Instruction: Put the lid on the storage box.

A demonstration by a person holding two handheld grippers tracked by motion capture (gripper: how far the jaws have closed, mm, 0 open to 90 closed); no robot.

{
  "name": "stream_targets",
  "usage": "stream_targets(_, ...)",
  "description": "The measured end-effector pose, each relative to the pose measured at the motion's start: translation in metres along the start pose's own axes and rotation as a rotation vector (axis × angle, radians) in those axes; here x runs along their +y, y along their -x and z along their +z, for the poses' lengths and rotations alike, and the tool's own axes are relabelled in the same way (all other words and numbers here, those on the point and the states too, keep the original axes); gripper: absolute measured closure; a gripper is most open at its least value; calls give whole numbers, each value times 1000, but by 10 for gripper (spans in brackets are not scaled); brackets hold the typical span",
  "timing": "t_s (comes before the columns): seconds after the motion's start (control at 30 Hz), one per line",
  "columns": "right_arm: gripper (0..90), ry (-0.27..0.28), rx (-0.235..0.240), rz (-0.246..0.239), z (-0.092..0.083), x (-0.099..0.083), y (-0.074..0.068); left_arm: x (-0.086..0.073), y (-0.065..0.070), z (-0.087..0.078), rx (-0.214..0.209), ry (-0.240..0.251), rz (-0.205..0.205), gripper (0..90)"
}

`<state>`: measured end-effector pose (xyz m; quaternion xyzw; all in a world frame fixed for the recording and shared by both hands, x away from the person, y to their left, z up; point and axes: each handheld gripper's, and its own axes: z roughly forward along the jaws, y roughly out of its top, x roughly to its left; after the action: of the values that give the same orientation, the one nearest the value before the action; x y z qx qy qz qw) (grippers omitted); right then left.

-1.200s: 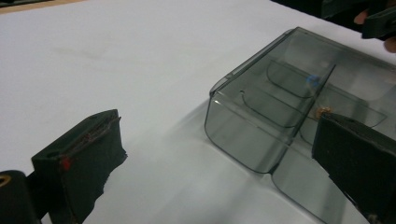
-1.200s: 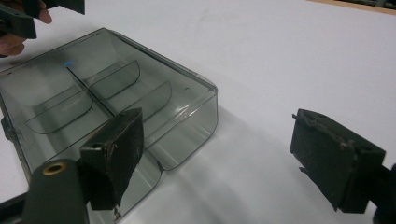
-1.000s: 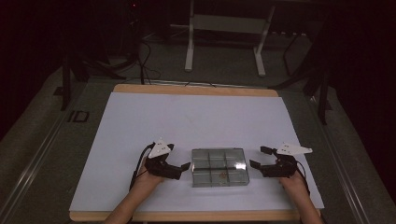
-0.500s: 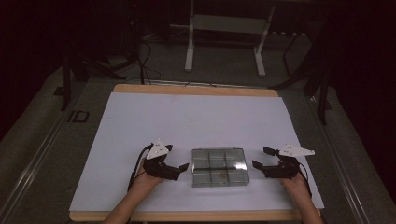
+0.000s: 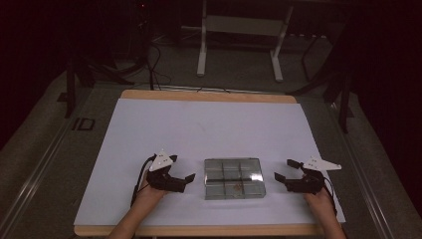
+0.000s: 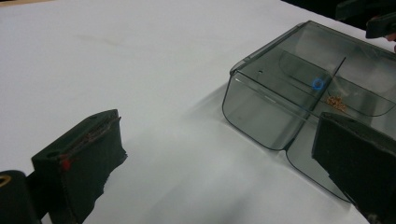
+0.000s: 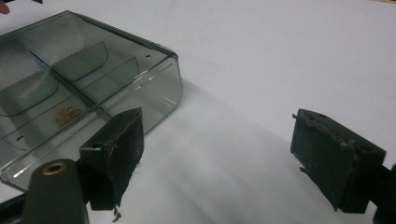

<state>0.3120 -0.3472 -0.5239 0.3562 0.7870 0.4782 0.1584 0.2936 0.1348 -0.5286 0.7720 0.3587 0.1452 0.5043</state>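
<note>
Grippers wait on both sides of the clear box

Box (image 5: 234, 178) of clear grey plastic lies flat on the white table (image 5: 199, 129), near the front edge and a little right of the middle. Thin walls split the box into small rooms. One room near the front holds a little pile of tiny brown bits (image 5: 238, 186); what they are is hard to tell. In the left gripper view a small blue ring (image 6: 318, 84) shows in the box close to the brown bits (image 6: 335, 102).

The left gripper (image 5: 185, 180) sits just beside the left side of the box, low over the table. Its jaws are spread wide and hold nothing. It does not touch the box. In its own view the box (image 6: 299, 93) lies ahead and to the right, and one jaw covers part of the near corner.

The right gripper (image 5: 284, 175) sits near the right side of the box, with a small gap of bare table between them. Its jaws are spread wide too and hold nothing. In its own view the box (image 7: 88, 74) lies to the left, and the brown bits (image 7: 67, 115) show through the clear wall.

A hand (image 5: 149, 193) holds the left gripper and another hand (image 5: 321, 201) holds the right one, both coming in from the front edge of the table.
</note>
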Motion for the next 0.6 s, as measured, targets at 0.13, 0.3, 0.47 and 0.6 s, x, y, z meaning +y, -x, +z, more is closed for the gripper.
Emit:
stream_targets(0.13, 174, -2, -15, -1, -3, -2, 1, -1, -1, 0, 3, 3, -3, 27)
stream_targets(0.3, 169, -5, -36, 2, -7, -7, 3, -5, -3, 0, 11, 0, -10, 27)
stream_targets(0.47, 159, -2, -57, 10, -13, -11, 5, -6, -2, -1, 13, 7, -7, 27)
stream_targets(0.6, 159, 2, -67, 8, -16, -13, 5, -7, -1, 0, 13, 5, 0, 27)
